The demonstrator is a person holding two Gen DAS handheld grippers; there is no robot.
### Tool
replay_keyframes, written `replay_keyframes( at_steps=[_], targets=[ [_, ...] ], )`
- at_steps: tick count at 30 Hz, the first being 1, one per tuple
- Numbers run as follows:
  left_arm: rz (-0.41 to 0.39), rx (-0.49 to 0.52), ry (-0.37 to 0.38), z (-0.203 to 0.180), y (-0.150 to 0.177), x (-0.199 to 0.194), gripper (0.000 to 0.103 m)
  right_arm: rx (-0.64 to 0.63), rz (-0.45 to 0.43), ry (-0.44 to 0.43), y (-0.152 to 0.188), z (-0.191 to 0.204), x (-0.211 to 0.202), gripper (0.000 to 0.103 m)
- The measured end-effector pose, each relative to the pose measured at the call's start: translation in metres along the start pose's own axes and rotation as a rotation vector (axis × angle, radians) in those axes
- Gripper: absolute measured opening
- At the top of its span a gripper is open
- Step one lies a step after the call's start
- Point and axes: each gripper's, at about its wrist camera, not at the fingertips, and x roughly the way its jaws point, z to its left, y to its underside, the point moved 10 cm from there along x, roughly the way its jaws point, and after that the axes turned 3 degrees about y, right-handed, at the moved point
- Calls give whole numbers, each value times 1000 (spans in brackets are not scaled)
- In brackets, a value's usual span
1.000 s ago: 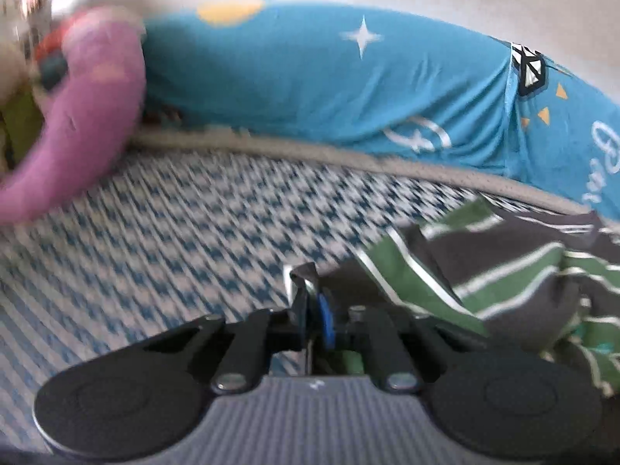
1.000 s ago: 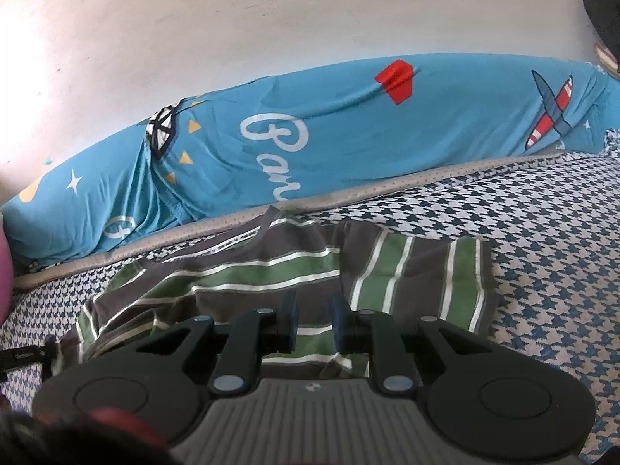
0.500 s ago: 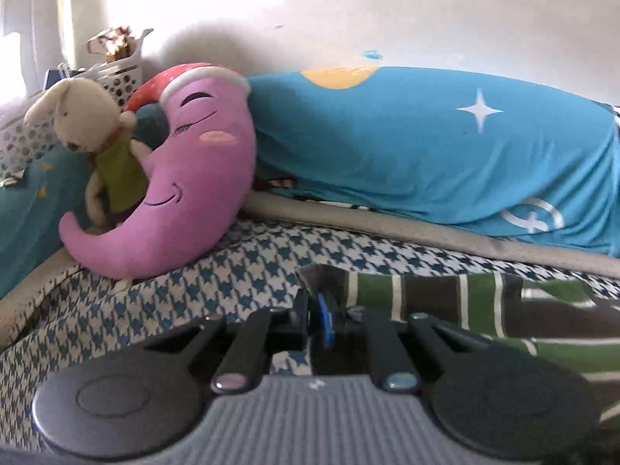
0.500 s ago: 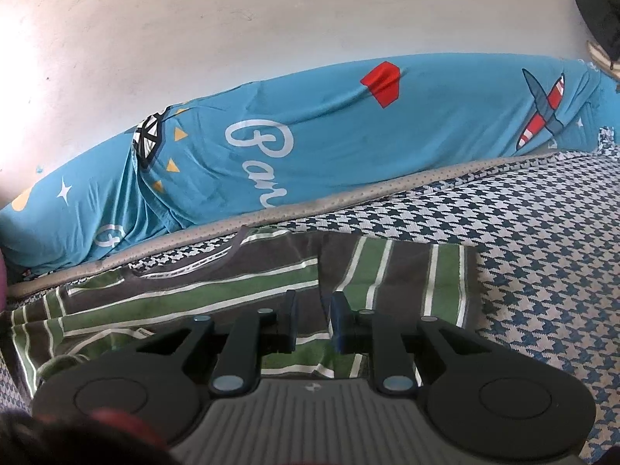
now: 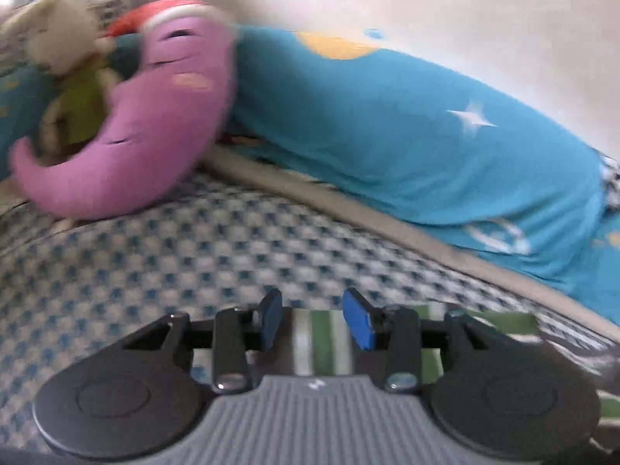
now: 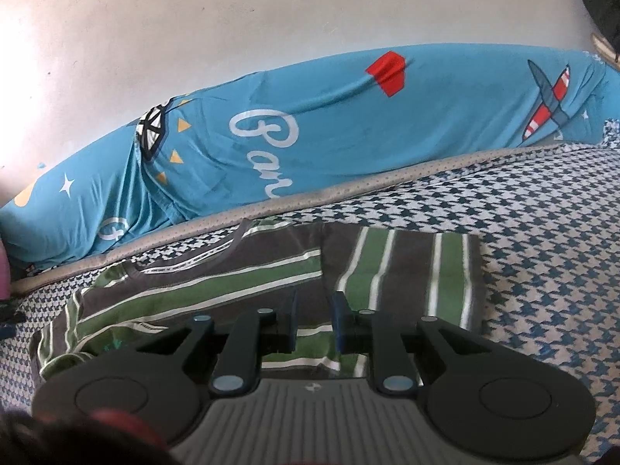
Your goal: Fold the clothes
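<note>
A grey-brown shirt (image 6: 217, 290) with green and white stripes lies spread flat on the houndstooth bedsheet (image 6: 542, 252). Its right part, where the stripes run the other way, is folded over the body. My right gripper (image 6: 314, 319) hovers just over the shirt's middle, its fingers a narrow gap apart with nothing pinched between them. In the left wrist view only a strip of the shirt (image 5: 321, 343) shows. It lies under my left gripper (image 5: 314, 319), which stands open with its blue pads (image 5: 358, 323) wide apart above the cloth. That view is blurred.
A long blue printed bolster (image 6: 348, 135) runs along the white wall behind the shirt. At the left end lie a purple moon plush (image 5: 147, 143) and a beige rabbit toy (image 5: 66, 77). Bare bedsheet (image 5: 174, 263) stretches to the left of the shirt.
My left gripper, shut on the shirt's left edge before, has opened and let it go. The shirt's left side, bunched a second ago, now lies stretched flat. The right gripper has hardly moved.
</note>
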Motion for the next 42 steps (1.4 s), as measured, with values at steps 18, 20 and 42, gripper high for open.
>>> replay_keyframes(
  at_steps=[18,20,42],
  targets=[
    [57,302,393,-115,12,31,37,-49,28,-59,10,30,7,19],
    [62,336,412,-123,12,36,37,-51,30,-58,10,31,7,19],
    [177,512,489,-160,33,76,32,-67,44,-62,13,35,9,19]
  ],
)
